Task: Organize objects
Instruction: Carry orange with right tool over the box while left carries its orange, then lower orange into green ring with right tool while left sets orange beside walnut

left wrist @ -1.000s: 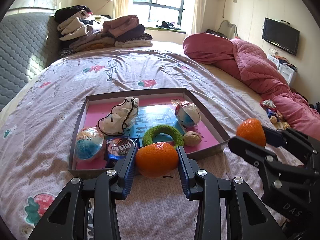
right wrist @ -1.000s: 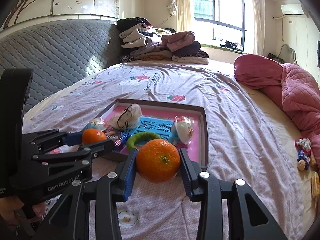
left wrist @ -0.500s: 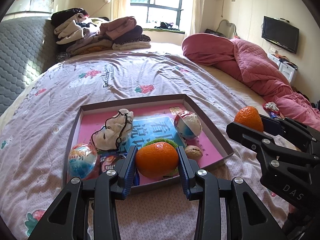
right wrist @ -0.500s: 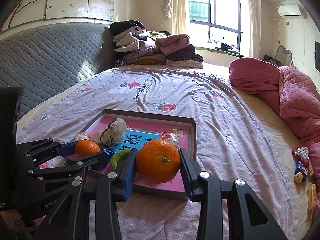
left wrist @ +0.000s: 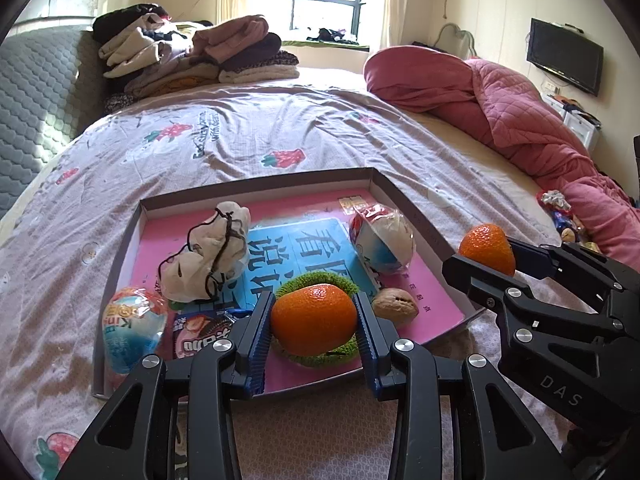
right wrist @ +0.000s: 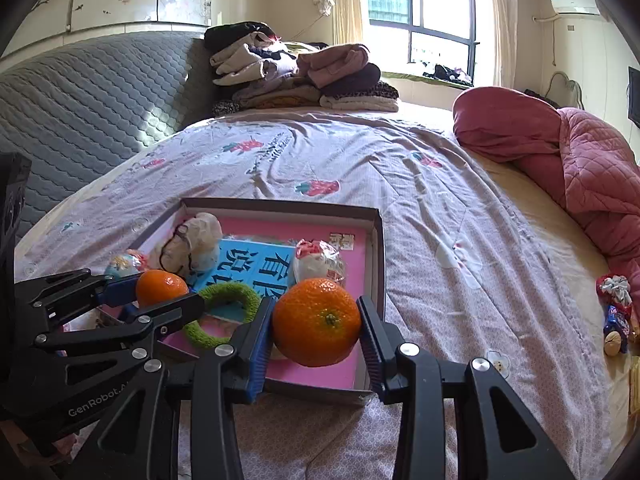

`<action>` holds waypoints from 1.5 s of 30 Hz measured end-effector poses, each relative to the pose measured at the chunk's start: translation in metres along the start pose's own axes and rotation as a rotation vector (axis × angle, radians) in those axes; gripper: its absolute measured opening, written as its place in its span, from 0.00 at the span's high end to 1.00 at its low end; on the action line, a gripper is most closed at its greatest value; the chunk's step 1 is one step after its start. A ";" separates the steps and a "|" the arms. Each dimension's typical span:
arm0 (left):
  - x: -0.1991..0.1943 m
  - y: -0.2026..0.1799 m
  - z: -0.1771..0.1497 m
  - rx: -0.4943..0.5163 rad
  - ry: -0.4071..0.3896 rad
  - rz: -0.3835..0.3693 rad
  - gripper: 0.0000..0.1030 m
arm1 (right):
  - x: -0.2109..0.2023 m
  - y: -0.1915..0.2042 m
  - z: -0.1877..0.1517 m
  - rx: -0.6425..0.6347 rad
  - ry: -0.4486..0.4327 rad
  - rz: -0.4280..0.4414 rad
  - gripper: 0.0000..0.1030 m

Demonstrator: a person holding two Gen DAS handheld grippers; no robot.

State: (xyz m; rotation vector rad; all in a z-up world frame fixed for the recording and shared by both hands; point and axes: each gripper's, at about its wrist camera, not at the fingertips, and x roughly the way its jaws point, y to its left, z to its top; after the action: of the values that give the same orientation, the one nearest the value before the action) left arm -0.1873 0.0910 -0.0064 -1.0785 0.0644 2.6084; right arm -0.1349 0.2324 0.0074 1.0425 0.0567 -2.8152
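A shallow cardboard box (left wrist: pixel 256 190) with a pink floor lies on the bed; it also shows in the right wrist view (right wrist: pixel 280 206). My left gripper (left wrist: pixel 314 320) is shut on an orange (left wrist: pixel 314 318), held above the green ring (left wrist: pixel 320 356) at the box's near side. My right gripper (right wrist: pixel 318 322) is shut on a second orange (right wrist: pixel 318 322), held over the box's near right corner. Each gripper shows in the other's view, the right one (left wrist: pixel 486 246) and the left one (right wrist: pixel 162 288). In the box lie a drawstring pouch (left wrist: pixel 208 254), wrapped egg toys (left wrist: pixel 382 238), a walnut (left wrist: pixel 396 306) and a snack packet (left wrist: pixel 198 338).
Folded clothes (left wrist: pixel 192 54) are stacked at the head of the bed. A pink quilt (left wrist: pixel 500 112) is bunched along the right side. Small loose items (right wrist: pixel 616 316) lie on the bed at the right edge. A grey padded headboard (right wrist: pixel 80 112) stands at the left.
Both grippers have moved forward over the box, each still holding its orange. The left orange now hangs above the green ring and the right one above the box's near right corner.
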 end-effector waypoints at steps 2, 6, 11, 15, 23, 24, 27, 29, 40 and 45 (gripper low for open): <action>0.005 -0.001 -0.002 0.001 0.009 0.002 0.61 | 0.006 -0.001 -0.003 0.001 0.012 0.001 0.61; 0.013 -0.001 -0.005 0.001 0.022 0.002 0.61 | 0.015 -0.003 -0.008 0.000 0.029 0.001 0.61; 0.023 -0.002 -0.008 0.003 0.040 0.003 0.61 | 0.024 -0.003 -0.012 0.006 0.045 0.001 0.61; 0.025 -0.001 -0.010 0.000 0.041 0.005 0.61 | 0.027 -0.007 -0.014 0.019 0.047 0.001 0.61; 0.023 -0.003 -0.008 0.002 0.033 0.002 0.61 | 0.026 -0.009 -0.014 0.024 0.046 0.003 0.61; 0.023 -0.003 -0.008 0.003 0.034 0.004 0.61 | 0.026 -0.008 -0.014 0.020 0.046 0.004 0.61; 0.024 -0.004 -0.008 0.004 0.038 0.003 0.61 | 0.027 -0.007 -0.013 0.011 0.048 0.000 0.61; 0.025 -0.004 -0.008 0.006 0.042 0.006 0.61 | 0.028 -0.006 -0.013 0.008 0.048 -0.004 0.61; 0.030 -0.003 -0.010 0.016 0.047 0.018 0.61 | 0.035 -0.005 -0.011 -0.012 0.053 -0.028 0.61; 0.033 -0.003 -0.010 0.032 0.053 0.033 0.61 | 0.042 0.000 -0.010 -0.038 0.062 -0.046 0.61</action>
State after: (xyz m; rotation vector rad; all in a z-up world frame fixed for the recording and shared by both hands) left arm -0.2014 0.1014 -0.0361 -1.1440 0.1365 2.5986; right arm -0.1595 0.2286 -0.0276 1.1341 0.1419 -2.8096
